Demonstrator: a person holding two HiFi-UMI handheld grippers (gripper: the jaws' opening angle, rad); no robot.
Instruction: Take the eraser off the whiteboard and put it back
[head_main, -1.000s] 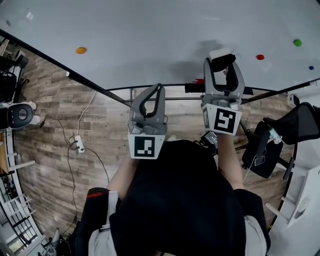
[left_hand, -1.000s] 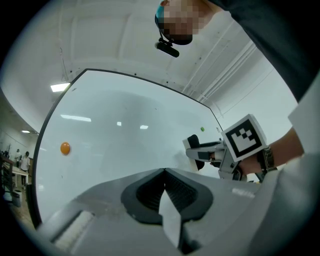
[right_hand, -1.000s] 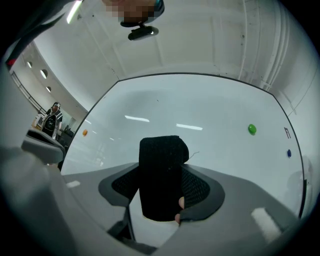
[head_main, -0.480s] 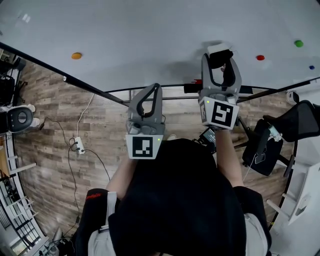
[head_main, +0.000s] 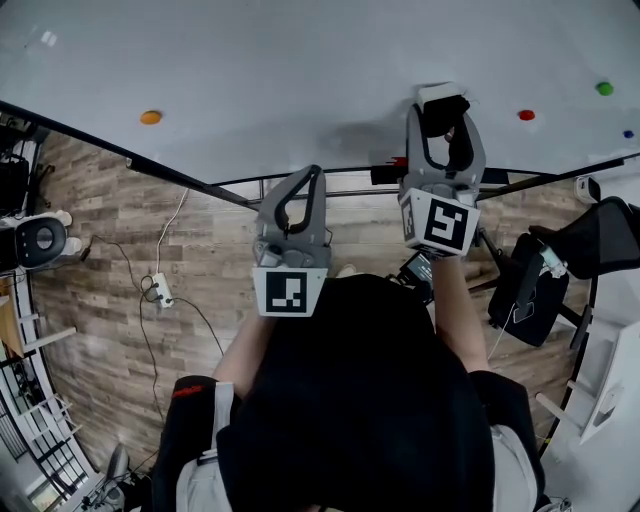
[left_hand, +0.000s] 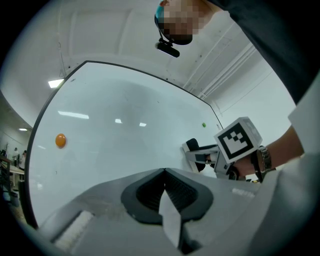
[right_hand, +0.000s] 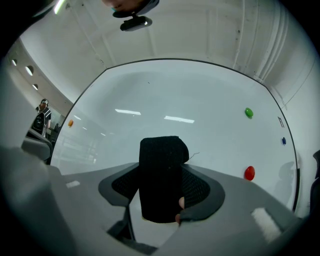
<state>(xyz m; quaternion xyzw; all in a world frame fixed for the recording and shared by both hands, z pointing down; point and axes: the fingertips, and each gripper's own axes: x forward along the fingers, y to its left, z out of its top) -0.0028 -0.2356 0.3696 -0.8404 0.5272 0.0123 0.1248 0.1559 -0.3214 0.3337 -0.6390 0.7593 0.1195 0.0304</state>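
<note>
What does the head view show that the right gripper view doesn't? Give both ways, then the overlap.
Head view only: the left gripper, jaws together, the wooden floor and a power strip. Right gripper view only: a bystander at the far left. Both: the whiteboard, the eraser clamped in the right gripper, the red magnet and the green magnet.

The person is wearing a black top (head_main: 360, 400); the grey left gripper (head_main: 317, 178) and right gripper (head_main: 443, 112) are carrying black-and-white marker cubes (head_main: 290, 293).
</note>
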